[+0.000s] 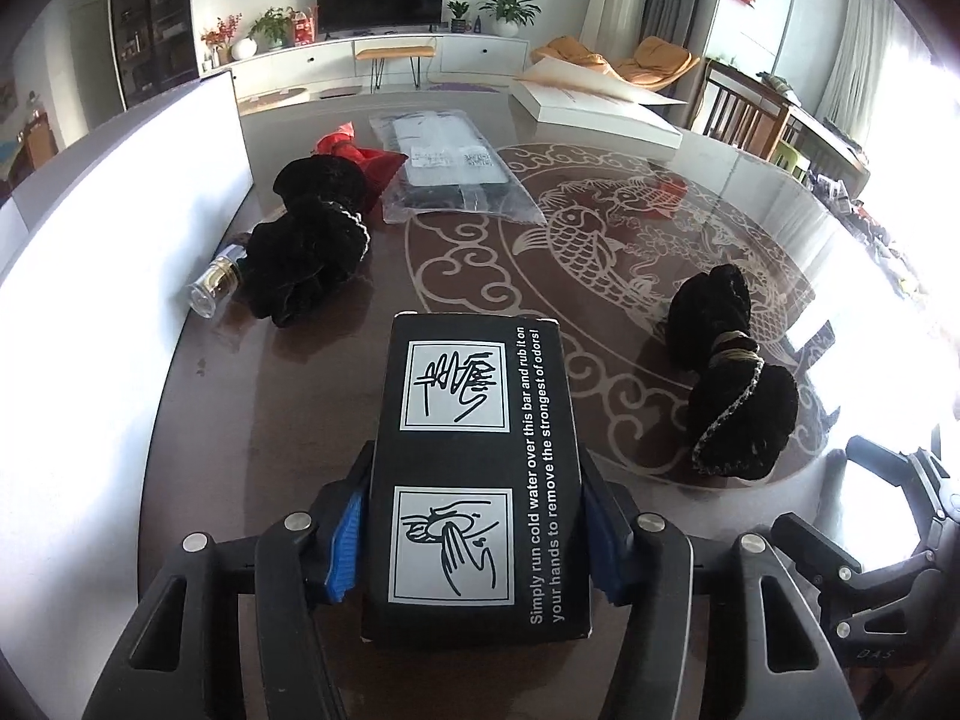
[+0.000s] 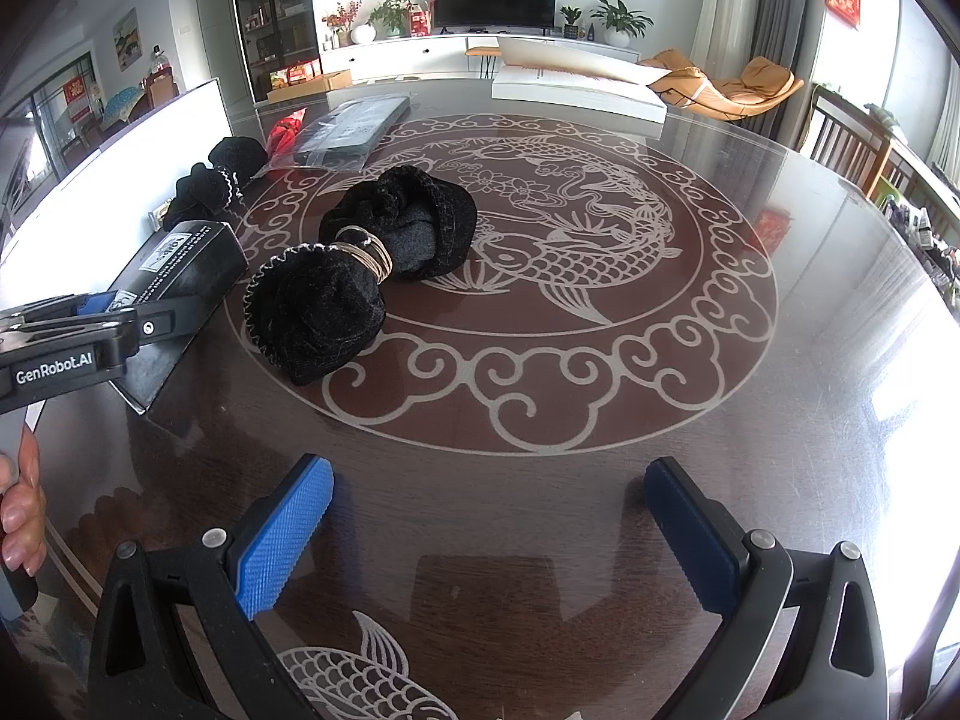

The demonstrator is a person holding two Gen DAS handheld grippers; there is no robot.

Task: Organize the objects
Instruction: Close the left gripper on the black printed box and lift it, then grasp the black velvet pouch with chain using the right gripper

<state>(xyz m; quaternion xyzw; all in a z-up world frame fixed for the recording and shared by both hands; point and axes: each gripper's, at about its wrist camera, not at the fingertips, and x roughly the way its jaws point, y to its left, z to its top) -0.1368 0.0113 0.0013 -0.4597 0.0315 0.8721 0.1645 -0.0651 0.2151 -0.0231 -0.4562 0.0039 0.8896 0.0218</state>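
Note:
My left gripper is shut on a black box with white printed hand pictures, held just above the dark table; the box also shows at the left of the right wrist view. A black velvet pouch tied with cord lies on the table ahead of my right gripper, which is open and empty; the pouch also shows in the left wrist view. A second black pouch lies at the far left beside a small glass bottle.
A white board stands along the left edge. A clear plastic packet and red cloth lie at the back. A white flat box sits at the far side. The glass-topped table has a fish pattern.

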